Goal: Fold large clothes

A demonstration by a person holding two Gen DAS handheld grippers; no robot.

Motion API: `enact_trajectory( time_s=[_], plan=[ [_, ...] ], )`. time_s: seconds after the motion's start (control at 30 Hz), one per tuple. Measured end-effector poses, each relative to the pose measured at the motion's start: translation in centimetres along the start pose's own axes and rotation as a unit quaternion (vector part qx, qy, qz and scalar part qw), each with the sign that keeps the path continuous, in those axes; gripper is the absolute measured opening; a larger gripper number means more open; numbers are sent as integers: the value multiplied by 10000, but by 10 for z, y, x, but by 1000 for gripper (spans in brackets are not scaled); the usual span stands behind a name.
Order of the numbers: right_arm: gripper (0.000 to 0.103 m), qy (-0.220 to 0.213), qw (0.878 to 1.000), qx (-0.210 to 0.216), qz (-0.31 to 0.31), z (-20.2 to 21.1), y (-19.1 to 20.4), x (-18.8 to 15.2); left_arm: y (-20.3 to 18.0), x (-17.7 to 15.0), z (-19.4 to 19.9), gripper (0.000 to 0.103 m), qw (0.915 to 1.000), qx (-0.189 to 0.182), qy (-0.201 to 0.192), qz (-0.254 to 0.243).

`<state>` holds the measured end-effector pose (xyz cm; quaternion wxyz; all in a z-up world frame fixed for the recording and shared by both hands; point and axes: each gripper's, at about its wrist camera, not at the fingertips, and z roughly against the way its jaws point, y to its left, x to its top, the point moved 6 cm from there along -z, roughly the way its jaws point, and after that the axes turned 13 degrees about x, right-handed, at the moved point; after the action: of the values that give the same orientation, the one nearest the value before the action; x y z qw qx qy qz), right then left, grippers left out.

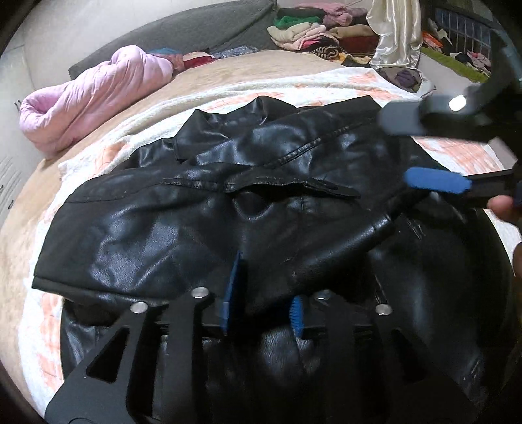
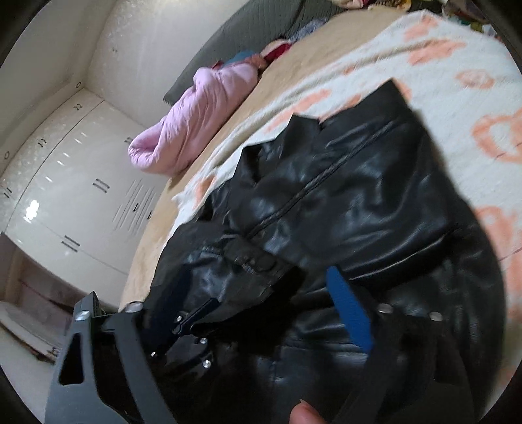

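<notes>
A black leather jacket (image 1: 228,202) lies partly folded on a white blanket with orange flowers (image 1: 98,156) on the bed. My left gripper (image 1: 264,303) is shut on a fold of the jacket's near edge, its blue pads (image 1: 232,287) pressing the leather. My right gripper (image 1: 421,153) hovers open above the jacket's right side, one grey finger and one blue pad spread apart. In the right wrist view the jacket (image 2: 359,195) fills the middle and the right gripper (image 2: 270,310) stands open over it, with the left gripper's body below its fingers.
A pink puffy quilt (image 1: 91,98) lies at the bed's far left. A pile of folded clothes (image 1: 319,32) sits at the back. A white wardrobe (image 2: 81,182) stands beside the bed. A grey headboard cushion (image 1: 195,29) lies behind.
</notes>
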<state>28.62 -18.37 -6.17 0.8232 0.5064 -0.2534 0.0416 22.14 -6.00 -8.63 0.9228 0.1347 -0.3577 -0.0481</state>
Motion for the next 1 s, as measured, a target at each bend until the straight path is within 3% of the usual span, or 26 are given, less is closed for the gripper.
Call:
enact_trajectory(
  time_s=[0.07, 0.33, 0.37, 0.4, 0.47, 0.6, 0.77, 0.87, 1.0],
  plan=[
    [79, 94, 9999, 49, -2, -7, 2, -2, 0, -3, 4, 64, 9999, -141, -24, 9],
    [67, 481, 9988, 83, -33, -39, 3, -7, 2, -13, 20, 66, 9993, -370, -87, -67],
    [62, 532, 9986, 14, -9, -42, 3, -8, 5, -15, 23, 68, 9990, -442, -91, -32],
    [46, 563, 9983, -119, 59, -46, 2, -9, 8, -17, 26, 68, 9988, -481, -102, -7],
    [29, 502, 9984, -220, 125, -48, 2, -11, 18, -20, 34, 70, 9984, -536, -136, 68],
    [12, 360, 9969, -377, 592, -43, 19, -7, 46, -24, 44, 73, 9978, -553, -205, 297],
    [8, 54, 9836, -305, 1779, -23, 80, 20, 111, -11, 45, 79, 9938, -310, -255, 1039],
    [7, -27, 9662, -361, 2551, -5, 113, 37, 148, -2, 45, 80, 9885, -108, -286, 1480],
    [7, -251, 9459, -733, 3151, 15, 121, 49, 183, 9, 38, 81, 9790, 77, -195, 2029]
  ],
)
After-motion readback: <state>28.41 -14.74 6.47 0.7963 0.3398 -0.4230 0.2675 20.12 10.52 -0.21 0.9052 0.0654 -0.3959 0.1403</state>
